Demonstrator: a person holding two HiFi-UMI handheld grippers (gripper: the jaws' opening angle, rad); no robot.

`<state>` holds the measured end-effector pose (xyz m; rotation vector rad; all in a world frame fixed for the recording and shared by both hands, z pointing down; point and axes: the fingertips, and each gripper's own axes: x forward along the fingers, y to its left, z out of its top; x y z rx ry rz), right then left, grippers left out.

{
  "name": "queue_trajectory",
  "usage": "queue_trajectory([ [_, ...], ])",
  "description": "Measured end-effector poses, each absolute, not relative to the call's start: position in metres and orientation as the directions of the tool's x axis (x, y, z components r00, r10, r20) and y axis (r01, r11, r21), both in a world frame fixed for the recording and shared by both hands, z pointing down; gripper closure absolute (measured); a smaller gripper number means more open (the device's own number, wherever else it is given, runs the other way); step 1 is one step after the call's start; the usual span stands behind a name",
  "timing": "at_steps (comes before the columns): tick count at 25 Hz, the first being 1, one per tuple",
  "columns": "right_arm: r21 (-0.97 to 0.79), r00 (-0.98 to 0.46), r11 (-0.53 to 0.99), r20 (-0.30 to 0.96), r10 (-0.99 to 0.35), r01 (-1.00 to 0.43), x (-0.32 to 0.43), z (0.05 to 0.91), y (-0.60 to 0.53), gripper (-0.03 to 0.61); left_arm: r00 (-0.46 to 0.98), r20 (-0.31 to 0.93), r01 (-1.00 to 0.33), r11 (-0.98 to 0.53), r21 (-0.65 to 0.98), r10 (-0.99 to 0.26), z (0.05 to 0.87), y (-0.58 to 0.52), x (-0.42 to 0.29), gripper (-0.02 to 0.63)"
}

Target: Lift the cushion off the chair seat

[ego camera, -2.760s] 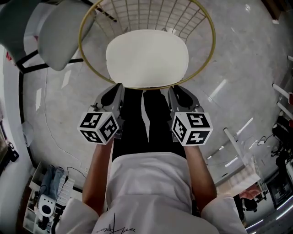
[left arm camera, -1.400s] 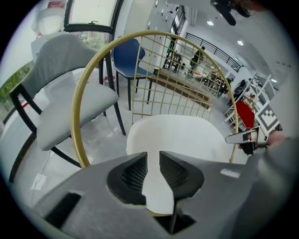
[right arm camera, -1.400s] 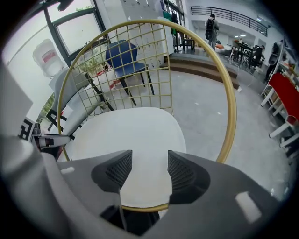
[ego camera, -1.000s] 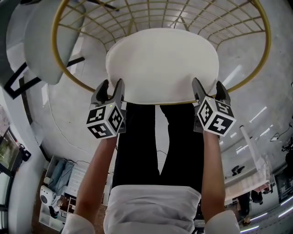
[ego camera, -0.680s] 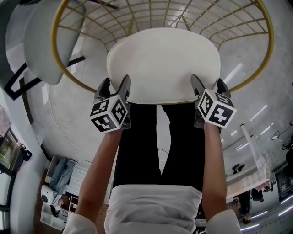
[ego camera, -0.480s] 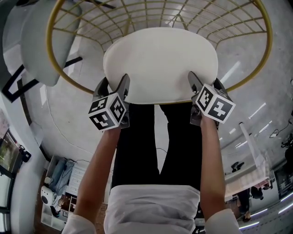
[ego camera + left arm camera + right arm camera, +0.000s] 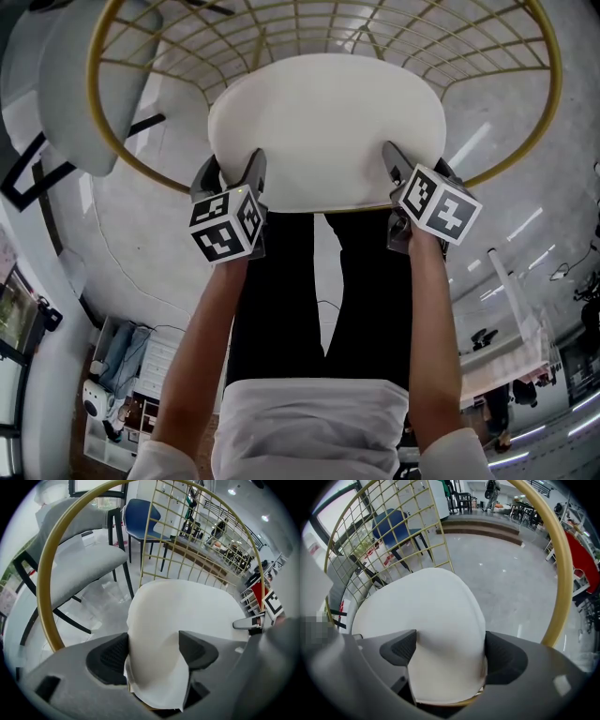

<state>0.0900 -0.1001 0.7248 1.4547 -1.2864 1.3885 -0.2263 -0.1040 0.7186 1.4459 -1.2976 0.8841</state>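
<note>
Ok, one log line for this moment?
left tool: open, astride cushion edge | right tool: jaws closing, cushion edge between | cushion: on gold wire chair

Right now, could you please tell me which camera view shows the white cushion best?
The head view: nearly the whole cushion shows from above on the gold wire chair. Each gripper view shows it foreshortened, one near corner between the jaws, the right gripper's closing.

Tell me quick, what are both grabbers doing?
Left gripper: open, white round padded cushion between its jaws.
Right gripper: jaws closing, same cushion between them.
</note>
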Motion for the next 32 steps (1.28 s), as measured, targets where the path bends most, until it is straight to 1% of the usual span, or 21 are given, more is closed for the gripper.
queue_trajectory([
  [4, -0.128, -0.091, -0.230, 0.982, -0.166, -0.965, 0.089, 0.726, -0.100, 0.117, 0.155, 0.953, -0.981, 0.075, 0.180, -0.262, 0.724, -0.105, -0.227, 0.264],
  [12, -0.159, -0.126, -0.250, 0.981, -0.146, -0.955, 0.086, 0.730, -0.101, 0.133, 0.182, 0.955, -0.967, 0.134, 0.217, -0.235, 0.729, -0.106, -0.227, 0.261],
  [15, -0.159, -0.125, -0.242, 0.981, -0.151, -0.957, 0.086, 0.730, -0.101, 0.138, 0.192, 0.953, -0.967, 0.123, 0.225, -0.235, 0.728, -0.106, -0.226, 0.267],
  [22, -0.109, -0.072, -0.221, 0.983, -0.167, -0.969, 0.085, 0.724, -0.099, 0.139, 0.179, 0.957, -0.971, 0.115, 0.209, -0.227, 0.724, -0.106, -0.227, 0.270],
  [26, -0.081, -0.046, -0.205, 0.984, -0.172, -0.975, 0.084, 0.721, -0.098, 0.145, 0.167, 0.957, -0.975, 0.103, 0.196, -0.239, 0.720, -0.106, -0.226, 0.291],
  [32, -0.060, -0.025, -0.196, 0.984, -0.174, -0.979, 0.087, 0.715, -0.091, 0.188, 0.171, 0.954, -0.977, 0.083, 0.197, -0.244, 0.713, -0.104, -0.225, 0.318],
])
